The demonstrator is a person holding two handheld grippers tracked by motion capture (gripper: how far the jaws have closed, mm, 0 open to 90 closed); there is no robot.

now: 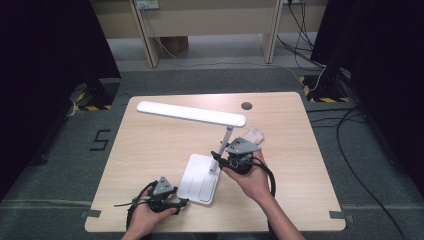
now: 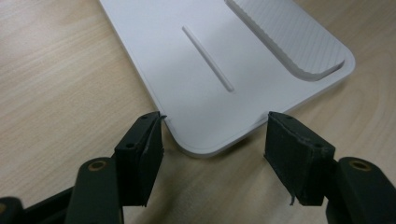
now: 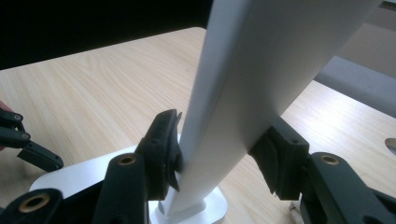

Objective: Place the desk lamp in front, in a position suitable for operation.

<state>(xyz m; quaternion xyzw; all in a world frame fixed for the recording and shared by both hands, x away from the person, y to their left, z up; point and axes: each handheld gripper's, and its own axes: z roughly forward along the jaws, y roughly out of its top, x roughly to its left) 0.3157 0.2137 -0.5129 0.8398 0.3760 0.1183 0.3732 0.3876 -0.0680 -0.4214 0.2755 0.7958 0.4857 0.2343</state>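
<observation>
A white desk lamp stands on the table [image 1: 150, 145]. Its flat base [image 1: 197, 182] lies near the front and its long head [image 1: 190, 113] reaches to the left. My right gripper [image 1: 220, 159] holds the lamp's upright arm [image 1: 223, 145] low down. In the right gripper view the two pads [image 3: 161, 149] press the wide white arm [image 3: 243, 84] from both sides. My left gripper [image 1: 181, 204] stands open at the base's near left corner. In the left gripper view that rounded corner [image 2: 201, 140] lies between the spread fingers [image 2: 140, 154], apart from both.
A crumpled white cloth [image 1: 252, 135] lies just behind the right gripper. A dark round cable hole [image 1: 246, 106] sits near the table's far edge. Wooden desk legs and cables are on the floor beyond the table.
</observation>
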